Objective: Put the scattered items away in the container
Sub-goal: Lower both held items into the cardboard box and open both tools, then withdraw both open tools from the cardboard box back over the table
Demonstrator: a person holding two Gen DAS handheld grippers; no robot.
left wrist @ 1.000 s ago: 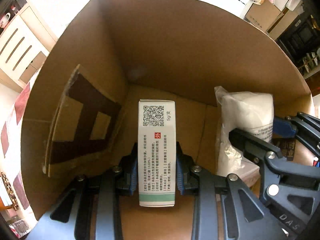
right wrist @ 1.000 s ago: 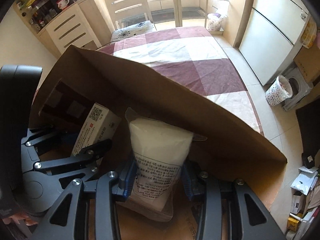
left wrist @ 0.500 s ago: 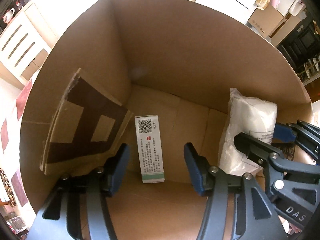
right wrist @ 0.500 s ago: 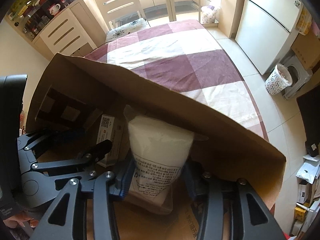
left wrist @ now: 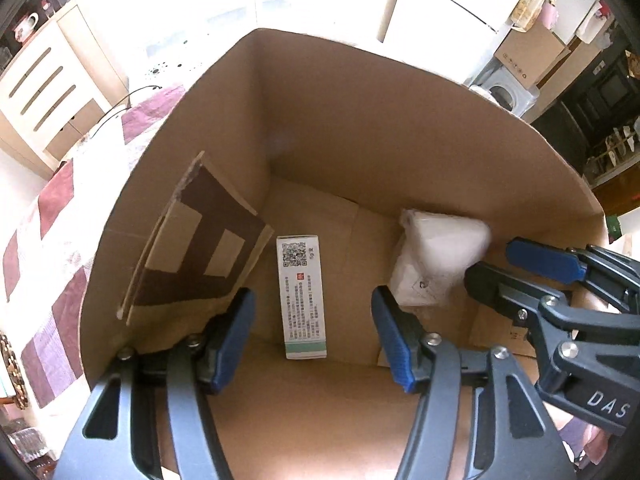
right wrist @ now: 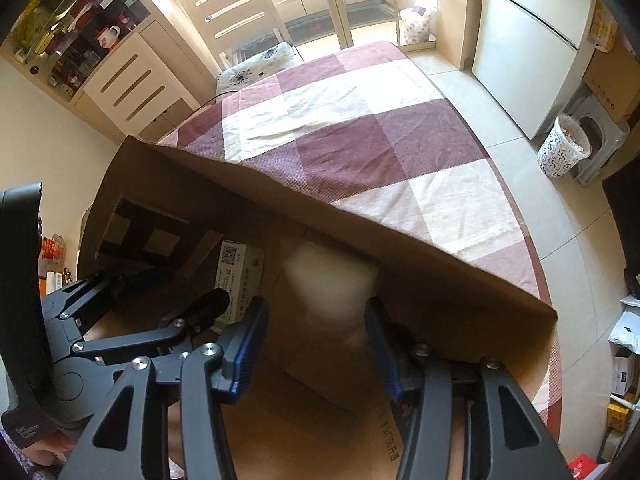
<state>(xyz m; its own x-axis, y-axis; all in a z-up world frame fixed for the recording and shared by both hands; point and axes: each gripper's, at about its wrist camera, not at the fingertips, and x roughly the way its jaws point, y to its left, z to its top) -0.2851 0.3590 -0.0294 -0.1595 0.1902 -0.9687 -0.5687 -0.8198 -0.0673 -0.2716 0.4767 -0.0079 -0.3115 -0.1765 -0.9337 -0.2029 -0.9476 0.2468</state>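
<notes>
Both tools are dark grey slotted metal linkages with silver screws and ribbed blue pads. The right tool (left wrist: 532,268) bears white "DAS" lettering; the left tool (left wrist: 312,328) has a black housing behind it.

One open brown cardboard box (left wrist: 360,128) contains one white printed carton with a green band (left wrist: 302,296) and one white plastic pouch (left wrist: 436,260). Two blue-padded grippers present.

Carton (left wrist: 301,292) left of bag (left wrist: 436,264), both in box (left wrist: 360,120).
</notes>
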